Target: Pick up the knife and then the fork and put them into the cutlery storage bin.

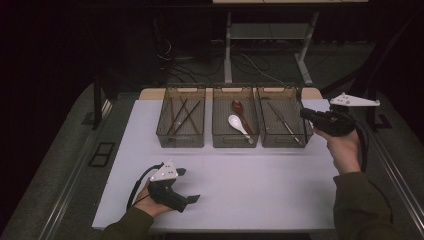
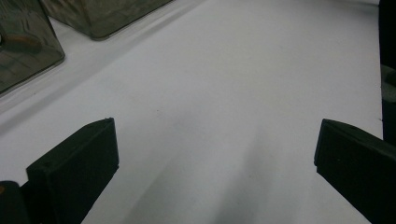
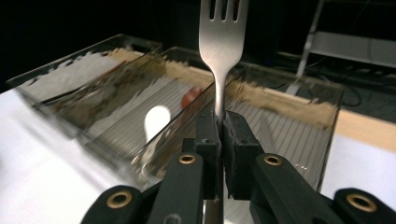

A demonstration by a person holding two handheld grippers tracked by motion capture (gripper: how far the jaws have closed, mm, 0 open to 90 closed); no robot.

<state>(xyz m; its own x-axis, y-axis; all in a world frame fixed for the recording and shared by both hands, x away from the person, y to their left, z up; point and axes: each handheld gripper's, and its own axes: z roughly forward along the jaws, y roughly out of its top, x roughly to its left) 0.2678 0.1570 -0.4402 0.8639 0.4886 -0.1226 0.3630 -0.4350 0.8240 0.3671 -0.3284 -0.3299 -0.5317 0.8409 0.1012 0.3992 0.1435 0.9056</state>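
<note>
Over the right-hand bin (image 1: pixel 283 125) we hold a fork (image 3: pixel 222 42) clenched in the right gripper (image 3: pixel 221 122), not yet dropped in; the left gripper (image 1: pixel 187 185) rests on the table (image 1: pixel 250 185), jaws spread, empty.

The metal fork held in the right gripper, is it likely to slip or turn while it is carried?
The fork looks like smooth, stiff metal, so it probably won't bend. The right gripper pinches only its thin handle, so it may pivot or slide if jolted.

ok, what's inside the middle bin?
The middle bin holds a white spoon and a red-brown spoon. The tinted front wall blurs the lower handle ends.
</note>
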